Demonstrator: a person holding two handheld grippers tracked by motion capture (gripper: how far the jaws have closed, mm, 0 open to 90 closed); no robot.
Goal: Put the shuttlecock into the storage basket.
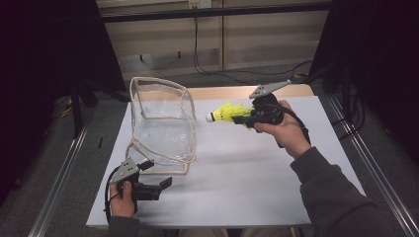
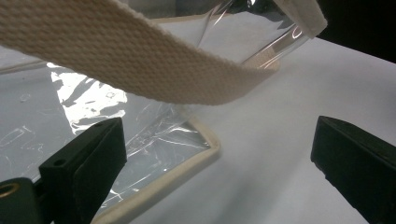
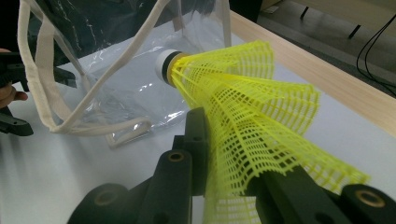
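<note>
Shuttlecock (image 1: 226, 113) sits clamped in your right tongs (image 1: 247, 118), its yellow mesh skirt squeezed between the jaws and its white cork tip pointing left, held up above the bench (image 1: 257, 182) just right of the clear bag (image 1: 160, 123). That bag stands upright on the far left part of the bench, mouth open, with its cream strap (image 2: 140, 65) drooping over the near side. Your left tongs (image 1: 160, 183) rest low at the near left, jaws spread wide with nothing between them, just short of the bag's bottom edge.
</note>
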